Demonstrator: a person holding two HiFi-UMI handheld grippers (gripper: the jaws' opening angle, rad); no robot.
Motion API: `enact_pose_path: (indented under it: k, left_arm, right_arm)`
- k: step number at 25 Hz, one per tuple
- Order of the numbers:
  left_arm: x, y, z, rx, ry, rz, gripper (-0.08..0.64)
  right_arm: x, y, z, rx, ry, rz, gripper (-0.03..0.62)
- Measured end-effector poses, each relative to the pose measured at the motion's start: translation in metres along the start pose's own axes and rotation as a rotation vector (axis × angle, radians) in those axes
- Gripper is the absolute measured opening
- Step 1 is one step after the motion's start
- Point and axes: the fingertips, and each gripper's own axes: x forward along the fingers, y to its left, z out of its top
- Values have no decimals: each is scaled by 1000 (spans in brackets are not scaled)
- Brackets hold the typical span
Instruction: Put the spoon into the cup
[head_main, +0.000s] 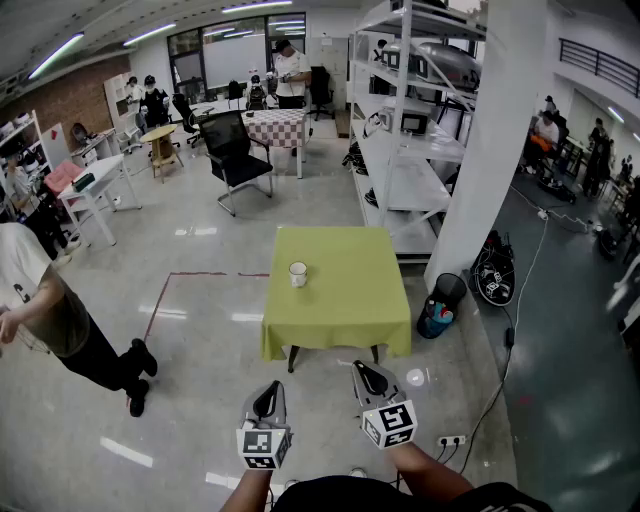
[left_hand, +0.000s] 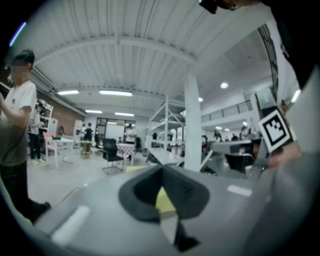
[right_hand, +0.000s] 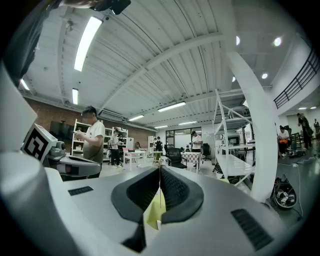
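A white cup stands on the left part of a small table with a green cloth, a few steps ahead of me. I cannot make out a spoon in any view. Both grippers hang low in front of me, well short of the table. My left gripper has its jaws together with nothing between them, and so does my right gripper. In the left gripper view the black pads meet at the tip, with a sliver of green cloth showing behind. The right gripper view shows its pads closed too.
A person stands at the left on the grey floor. A white pillar and a metal shelving rack rise right of the table, with a dark bin at the pillar's foot. A black chair stands farther back.
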Motion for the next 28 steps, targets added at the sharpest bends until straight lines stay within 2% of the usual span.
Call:
enact_pose_path:
  k: [11, 18, 24, 28]
  left_arm:
    - [-2, -1, -7, -1, -8, -37, 6]
    - [-25, 20, -9, -3, -12, -36, 6]
    - [-32, 25, -8, 28, -23, -56, 6]
    - [-30, 26, 0, 39, -35, -67, 6]
  right_arm:
    - [0, 14, -4, 4, -12, -3, 11]
    - [0, 44, -3, 16, -38, -25, 11]
    - [2, 64, 3, 31, -51, -22, 11]
    - [12, 69, 6, 4, -41, -5, 11]
